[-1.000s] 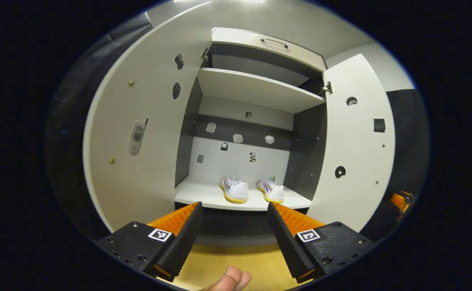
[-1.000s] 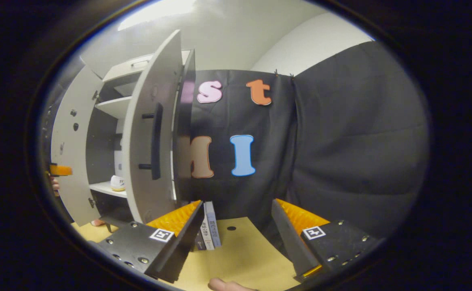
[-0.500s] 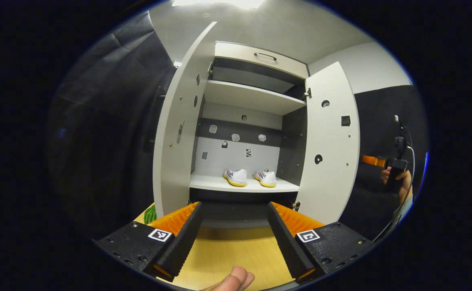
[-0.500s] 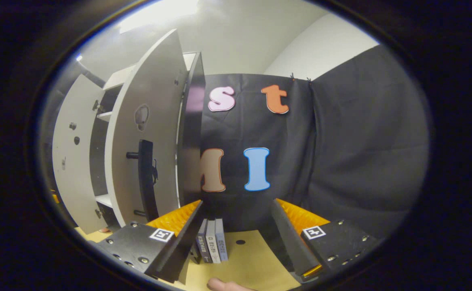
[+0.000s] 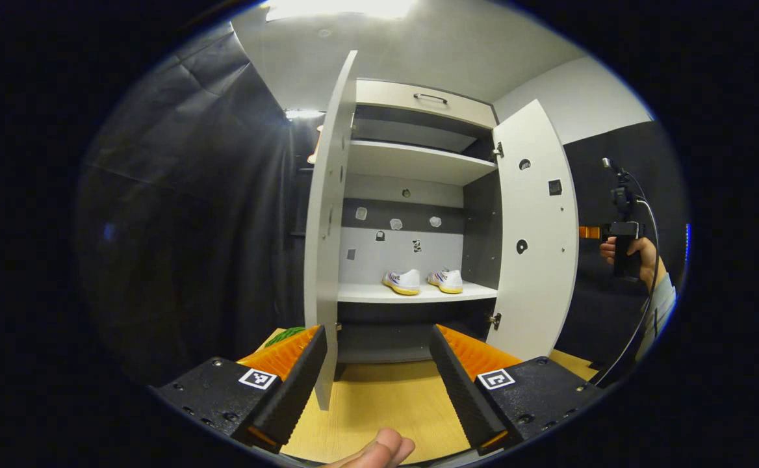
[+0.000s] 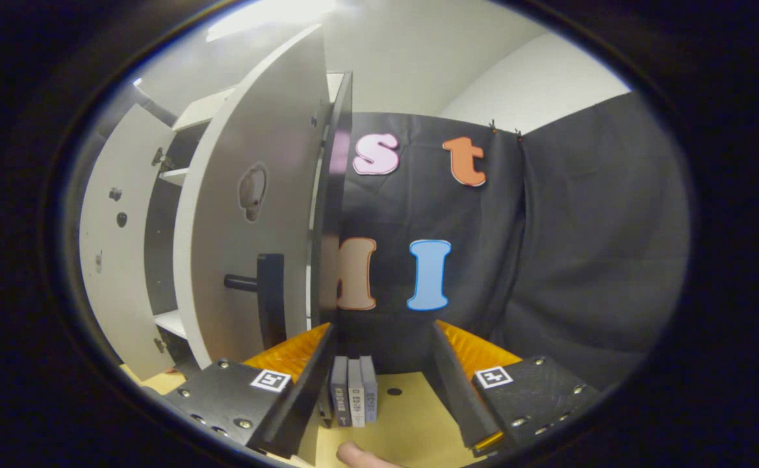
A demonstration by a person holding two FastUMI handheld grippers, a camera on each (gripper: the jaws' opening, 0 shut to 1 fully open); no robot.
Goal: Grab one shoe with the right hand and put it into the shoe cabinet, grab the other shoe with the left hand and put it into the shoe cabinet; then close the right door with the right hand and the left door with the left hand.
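In my left gripper view the left gripper (image 5: 376, 370) hangs with its fingers spread wide and empty in front of the shoe cabinet (image 5: 418, 162), the edge of the open left door (image 5: 325, 227) standing just inside its left finger, and both shoes (image 5: 403, 281) (image 5: 446, 280) sit side by side on the lower shelf (image 5: 412, 294) between that door and the open right door (image 5: 535, 234). Off past the right door I see a hand (image 5: 633, 250) holding the other tool. In my right gripper view the right gripper (image 6: 379, 383) is also spread and holding nothing, facing the outer face of the right door (image 6: 256, 214) with its black handle (image 6: 269, 299) just beyond the left finger, and three books (image 6: 353, 398) stand upright on the wooden floor (image 6: 405, 422) between the fingers.
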